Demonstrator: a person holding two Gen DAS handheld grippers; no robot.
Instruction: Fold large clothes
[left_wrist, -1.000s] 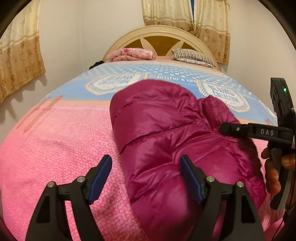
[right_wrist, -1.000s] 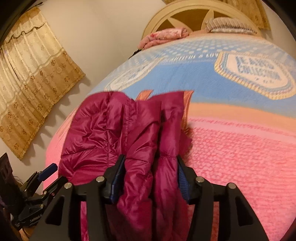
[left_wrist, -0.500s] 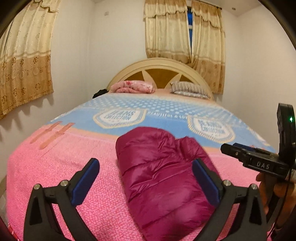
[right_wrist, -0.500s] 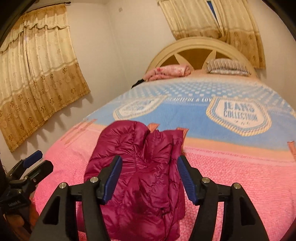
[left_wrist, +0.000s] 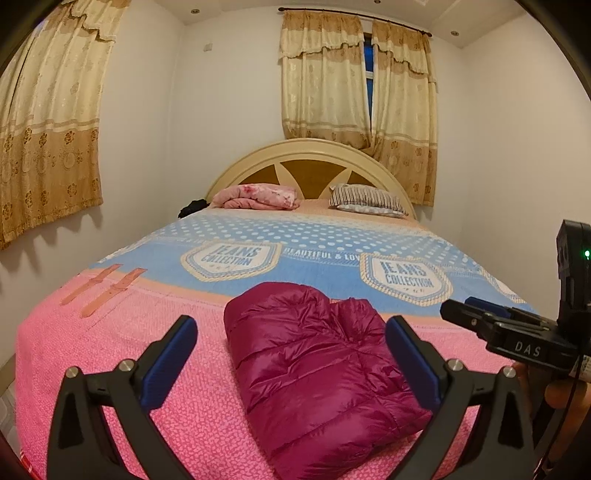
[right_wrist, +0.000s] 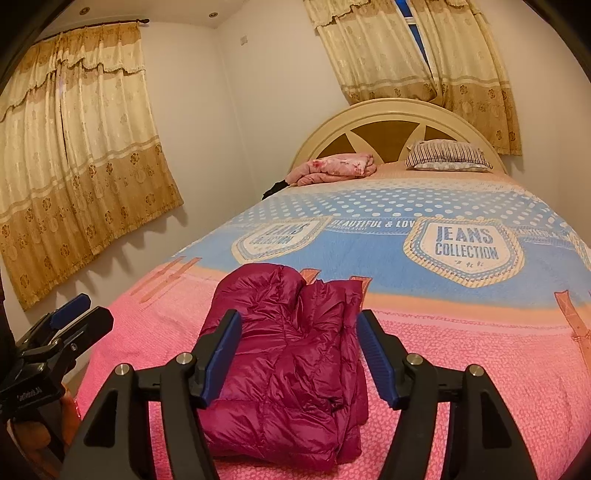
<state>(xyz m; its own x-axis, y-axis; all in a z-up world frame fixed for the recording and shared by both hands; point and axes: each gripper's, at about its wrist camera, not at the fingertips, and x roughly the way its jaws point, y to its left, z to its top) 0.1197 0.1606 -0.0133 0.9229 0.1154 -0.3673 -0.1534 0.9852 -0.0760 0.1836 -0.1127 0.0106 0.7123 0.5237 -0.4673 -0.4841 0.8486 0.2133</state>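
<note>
A magenta puffer jacket lies folded into a compact bundle on the pink end of the bed; it also shows in the right wrist view. My left gripper is open and empty, held back and above the jacket's near end. My right gripper is open and empty, also held above and short of the jacket. The right gripper shows at the right edge of the left wrist view, and the left gripper at the left edge of the right wrist view.
The bed has a pink and blue cover. A pink folded blanket and a striped pillow lie by the headboard. Curtains hang on the left wall and behind the bed.
Both grippers have pulled back and risen from the jacket. The right gripper, which straddled the jacket's edge a second ago, now hangs clear of it. The jacket lies still.
</note>
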